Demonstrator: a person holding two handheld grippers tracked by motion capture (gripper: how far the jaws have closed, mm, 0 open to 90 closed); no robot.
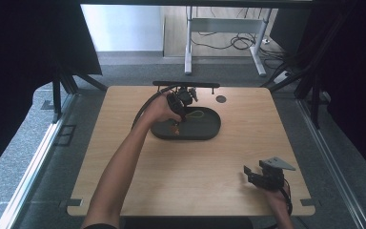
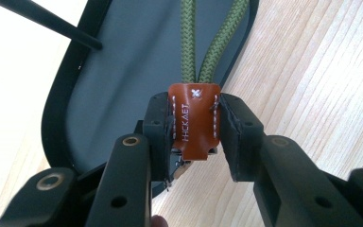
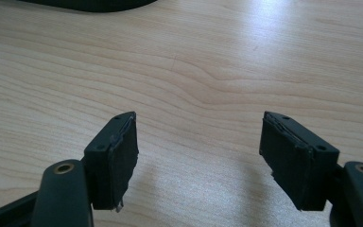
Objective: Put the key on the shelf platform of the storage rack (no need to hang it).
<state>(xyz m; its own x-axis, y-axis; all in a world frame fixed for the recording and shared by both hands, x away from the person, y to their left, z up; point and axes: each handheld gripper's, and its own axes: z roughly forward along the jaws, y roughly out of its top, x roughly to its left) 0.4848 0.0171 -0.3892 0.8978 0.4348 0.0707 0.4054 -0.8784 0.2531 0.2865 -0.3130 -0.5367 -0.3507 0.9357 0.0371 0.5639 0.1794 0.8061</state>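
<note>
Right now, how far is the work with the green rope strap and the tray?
Done: the left gripper has its jaws shut on the brown leather tab of the green rope loop. In hand: the loop hangs over the dark oval tray. Left: probably moving it on. The right gripper waits open over bare table.

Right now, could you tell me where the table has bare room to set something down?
The wood is bare left of the dark tray, right of it to the table edge, and across the near half, save the near-right corner where the open right gripper rests. The tray is crowded: the left gripper grips the leather tab of the green cord there.
</note>
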